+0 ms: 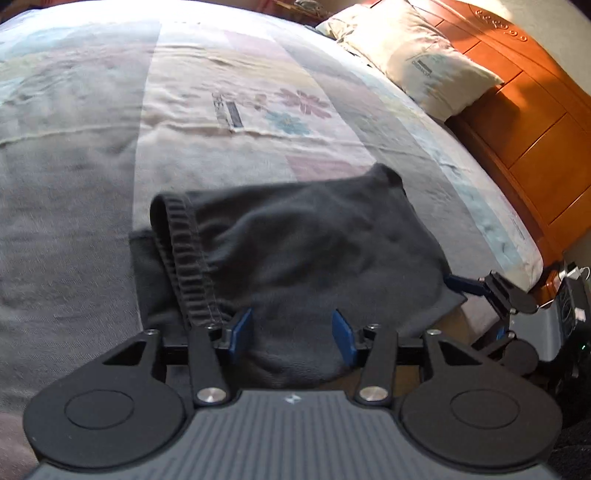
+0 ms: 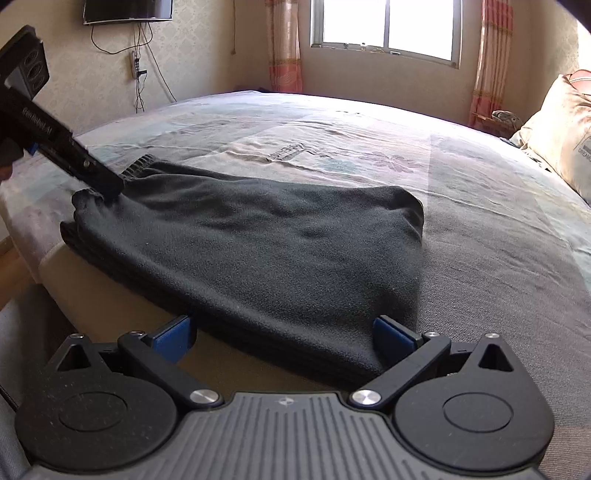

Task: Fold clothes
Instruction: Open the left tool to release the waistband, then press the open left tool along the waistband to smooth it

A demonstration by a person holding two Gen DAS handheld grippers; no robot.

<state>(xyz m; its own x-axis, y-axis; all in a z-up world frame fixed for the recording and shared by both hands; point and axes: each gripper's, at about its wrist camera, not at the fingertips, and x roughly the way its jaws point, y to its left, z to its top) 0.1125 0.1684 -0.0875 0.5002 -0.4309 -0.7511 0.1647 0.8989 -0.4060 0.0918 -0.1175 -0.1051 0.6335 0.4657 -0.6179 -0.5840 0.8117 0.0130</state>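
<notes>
A dark grey folded garment [image 2: 258, 240] with a ribbed waistband [image 1: 184, 258] lies in several layers at the near edge of the bed. My left gripper [image 1: 293, 332] holds one end of it: bunched cloth fills the narrow gap between the blue pads [image 1: 242, 328]. In the right wrist view the left gripper [image 2: 109, 188] digs into the garment's far left corner beside the waistband. My right gripper [image 2: 282, 338] stands wide open at the other end. The stacked edge of the garment lies between its blue fingers [image 2: 173, 338], which do not press on it.
The bed [image 2: 480, 221] is covered by a pale patchwork sheet with flower prints [image 1: 295, 107]. A pillow [image 1: 417, 55] leans on the orange wooden headboard [image 1: 524, 122]. A window with curtains [image 2: 388, 29] and a wall-mounted screen [image 2: 127, 11] stand beyond the bed. Floor shows at the left [image 2: 11, 273].
</notes>
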